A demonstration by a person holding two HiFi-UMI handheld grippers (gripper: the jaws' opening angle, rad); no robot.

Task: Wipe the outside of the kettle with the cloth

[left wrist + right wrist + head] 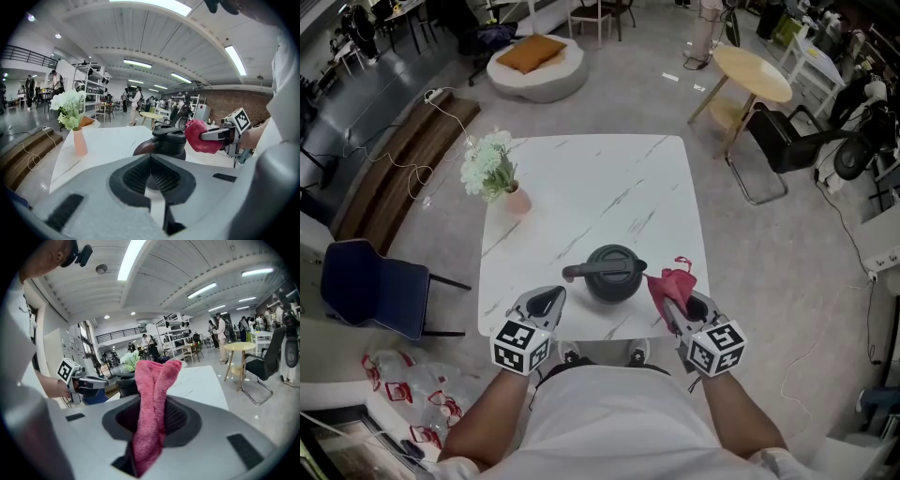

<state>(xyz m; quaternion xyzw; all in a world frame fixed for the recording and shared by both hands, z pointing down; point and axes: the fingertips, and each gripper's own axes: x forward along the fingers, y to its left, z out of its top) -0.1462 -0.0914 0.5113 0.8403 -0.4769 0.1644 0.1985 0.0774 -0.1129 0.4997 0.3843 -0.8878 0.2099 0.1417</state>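
Kettle [610, 274], one, right gripper [677, 307] fingers pinching one cloth [670, 281], left gripper [548, 300] fingers closed empty

The head camera looked steeply down from above the table [591, 178], with the left claw [551, 298] and right claw [673, 302] low in its picture. Each claw camera sat close behind its own jaws, low over the table — both looked inward, so each saw the kettle [611, 272] and the other claw. All three views shared the kettle.
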